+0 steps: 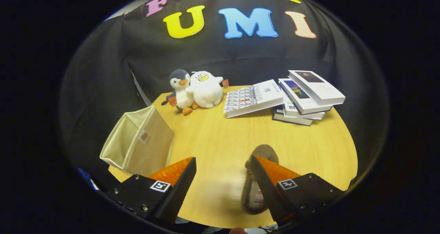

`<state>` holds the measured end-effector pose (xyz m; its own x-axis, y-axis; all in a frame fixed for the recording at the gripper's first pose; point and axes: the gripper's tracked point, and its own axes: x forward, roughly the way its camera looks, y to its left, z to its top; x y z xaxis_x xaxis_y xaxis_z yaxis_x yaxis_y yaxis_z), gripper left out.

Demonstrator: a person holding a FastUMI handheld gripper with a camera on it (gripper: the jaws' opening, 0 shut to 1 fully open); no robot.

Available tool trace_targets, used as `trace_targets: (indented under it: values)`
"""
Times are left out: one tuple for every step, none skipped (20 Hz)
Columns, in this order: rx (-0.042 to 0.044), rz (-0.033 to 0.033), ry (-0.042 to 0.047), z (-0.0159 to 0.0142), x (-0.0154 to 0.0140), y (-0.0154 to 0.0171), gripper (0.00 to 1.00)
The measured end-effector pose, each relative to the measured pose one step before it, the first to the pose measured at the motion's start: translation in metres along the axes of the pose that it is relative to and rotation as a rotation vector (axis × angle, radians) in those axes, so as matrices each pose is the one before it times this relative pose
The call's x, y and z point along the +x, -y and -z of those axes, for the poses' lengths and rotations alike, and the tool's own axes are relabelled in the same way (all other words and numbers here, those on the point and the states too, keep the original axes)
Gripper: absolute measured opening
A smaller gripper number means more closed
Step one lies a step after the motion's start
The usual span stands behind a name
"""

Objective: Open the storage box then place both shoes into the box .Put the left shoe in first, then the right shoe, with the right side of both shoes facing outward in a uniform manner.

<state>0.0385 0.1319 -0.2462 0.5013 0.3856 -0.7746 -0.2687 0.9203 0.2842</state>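
**Claw open over table, shoe by right finger**

The claw (223, 165) is spread wide, holding nothing. Left of its left finger stands the open box (139, 143). A brown shoe (256, 192) lies partly behind the right finger.

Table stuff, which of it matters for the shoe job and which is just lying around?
For the job:
storage box, already open, beyond the left finger
brown shoe, partly behind the right finger
gripper, open

Lying about:
penguin plush
white duck plush
books
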Motion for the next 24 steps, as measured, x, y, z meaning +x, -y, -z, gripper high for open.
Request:
trace_targets:
  values:
    - [-0.00661,0.02032,-0.01073,0.01231,0.00373,0.01401,0.98]
    - [-0.00259,0.02277,-0.01648,0.01065,0.00382,0.01277,0.98]
    - [0.00053,0.01926,-0.01336,0.00966,0.00444,0.01225,0.98]
    - [0.00556,0.01173,-0.01964,0.00915,0.00417,0.00885,0.98]
    - [0.00730,0.00732,-0.02235,0.00977,0.00437,0.00751,0.98]
    - [0.00511,0.00969,-0.01877,0.00763,0.00451,0.00749,0.98]
    - [0.00114,0.00892,-0.01665,0.00692,0.00482,0.00715,0.98]
    - [-0.00040,0.00620,-0.01955,0.00678,0.00453,0.00552,0.98]
    - [0.00175,0.00475,-0.01711,0.00702,0.00460,0.00475,0.98]
    - [0.00568,0.00345,-0.01780,0.00509,0.00460,0.00416,0.98]
    - [0.00866,0.00542,-0.01608,0.00462,0.00486,0.00441,0.98]
    - [0.01193,0.00810,-0.01529,0.00321,0.00376,0.00456,0.98]
    - [0.01113,0.00356,-0.01388,0.00462,0.00958,0.00432,0.98]
    - [0.00867,0.00443,-0.00931,0.00133,0.00415,0.00269,0.97]
    - [0.00741,0.00349,-0.01286,0.00243,0.00436,0.00217,0.94]
    - [0.00754,0.00324,-0.01656,0.00239,0.00300,0.00085,0.86]
    - [0.01239,-0.01185,-0.01029,-0.00067,0.00243,-0.00205,0.84]
    - [0.02068,0.00225,0.00682,0.00123,0.00806,-0.00071,0.66]
    - [0.01258,-0.01222,-0.00550,-0.00003,-0.00173,-0.00417,0.47]
    - [0.00488,0.00251,-0.01272,0.00220,0.00334,0.00082,0.29]
    - [-0.00358,0.00230,-0.01495,0.00169,-0.00010,-0.00256,0.26]
    - [0.00157,0.00188,-0.01379,0.00048,0.00165,-0.00042,0.29]
    - [0.00237,0.03066,0.00309,-0.00186,-0.00249,0.00742,0.29]
    - [0.05473,0.00822,0.01227,-0.00158,-0.00503,0.00352,0.15]
